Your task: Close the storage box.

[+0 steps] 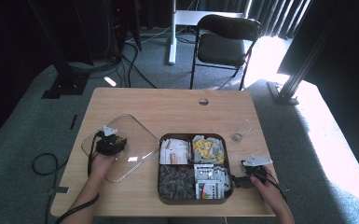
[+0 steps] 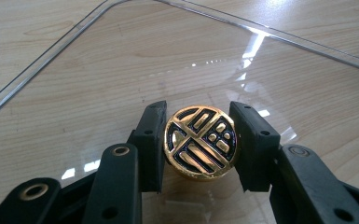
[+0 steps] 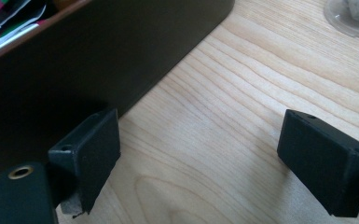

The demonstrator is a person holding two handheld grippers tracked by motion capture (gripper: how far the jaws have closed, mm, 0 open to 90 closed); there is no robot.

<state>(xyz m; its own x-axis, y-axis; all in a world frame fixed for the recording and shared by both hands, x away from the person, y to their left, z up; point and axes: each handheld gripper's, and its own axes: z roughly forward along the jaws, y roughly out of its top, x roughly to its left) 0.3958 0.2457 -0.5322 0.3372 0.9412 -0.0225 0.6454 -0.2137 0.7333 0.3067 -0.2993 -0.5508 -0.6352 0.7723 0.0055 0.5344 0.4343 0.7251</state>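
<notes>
A clear plastic lid (image 1: 135, 135) lies flat on the wooden table at the left. At its centre stands a round gold and black knob (image 2: 200, 140), and my left gripper (image 2: 198, 151) is shut on it, one pad against each side. A dark brown box (image 1: 159, 164) with four compartments of sachets sits at the middle front. My right gripper (image 3: 200, 158) stands open just off the box's right wall (image 3: 98, 60). Its left pad is close beside that wall and only bare table lies between the pads. In the high view it is at the front right (image 1: 240, 179).
A small round clear object (image 1: 237, 136) lies on the table behind the right gripper, seen again at the upper right (image 3: 354, 16). A cable hole (image 1: 203, 101) marks the far edge. A black chair (image 1: 226, 42) stands beyond the table.
</notes>
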